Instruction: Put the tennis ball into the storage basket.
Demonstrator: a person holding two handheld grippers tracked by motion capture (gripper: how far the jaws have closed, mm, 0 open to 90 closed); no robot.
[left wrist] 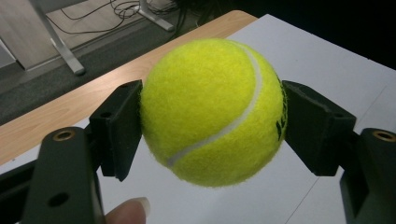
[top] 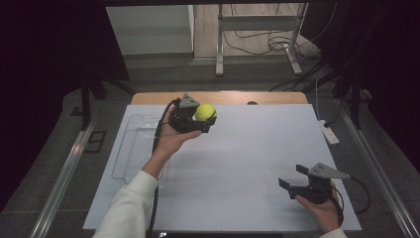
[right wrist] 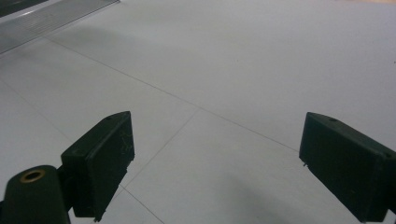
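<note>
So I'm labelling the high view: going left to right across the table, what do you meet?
Clear tray → left gripper shut on the tennis ball → right gripper, jaws open, with nothing between them → white power strip off the table's right edge.

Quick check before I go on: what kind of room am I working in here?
Probably a lab or recording booth, not a home: a white work table ringed by black curtains, loose cables on the floor behind, and a metal stand.
</note>
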